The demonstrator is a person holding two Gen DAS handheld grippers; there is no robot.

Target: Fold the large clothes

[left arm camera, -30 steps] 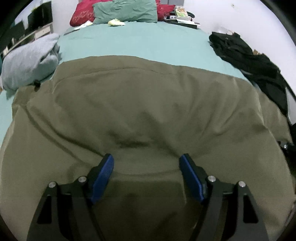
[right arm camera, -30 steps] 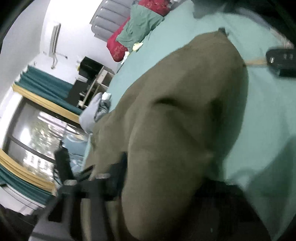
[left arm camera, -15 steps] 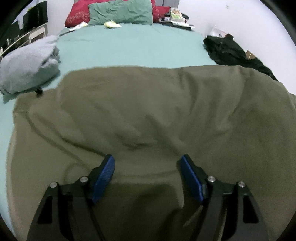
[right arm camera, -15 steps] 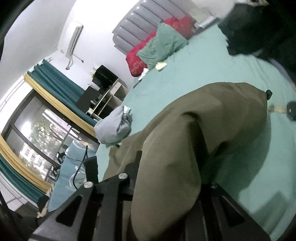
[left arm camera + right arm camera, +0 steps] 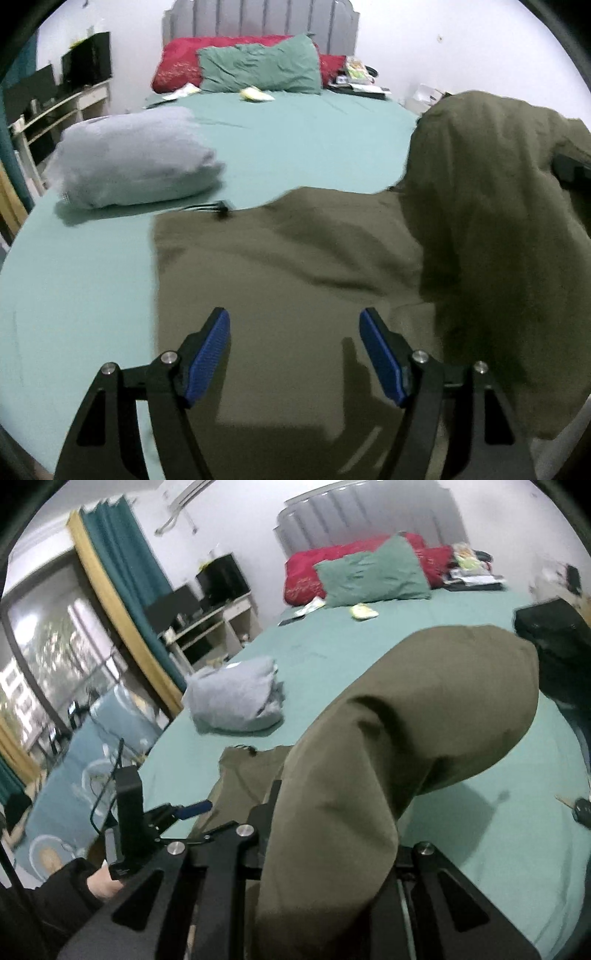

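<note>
Olive garment (image 5: 295,266) edge lifted by right tool (image 5: 332,849), teal bed (image 5: 314,140) beyond.

The left claw (image 5: 294,354) hangs wide apart over the olive garment (image 5: 280,258) spread on the bed (image 5: 295,136), its right side lifted; a folded grey garment (image 5: 133,155) lies far left.

**What I cannot see from here**

My right gripper (image 5: 332,849) has its fingertips buried under the olive garment (image 5: 406,720), so the pads themselves are hidden. That raised fold also blocks the bed (image 5: 314,140) behind it in my left view. The dark clothes (image 5: 554,646) run off the right edge. Items by the headboard (image 5: 354,74) are too small to name. The grey bundle (image 5: 133,155) is blurred.
</note>
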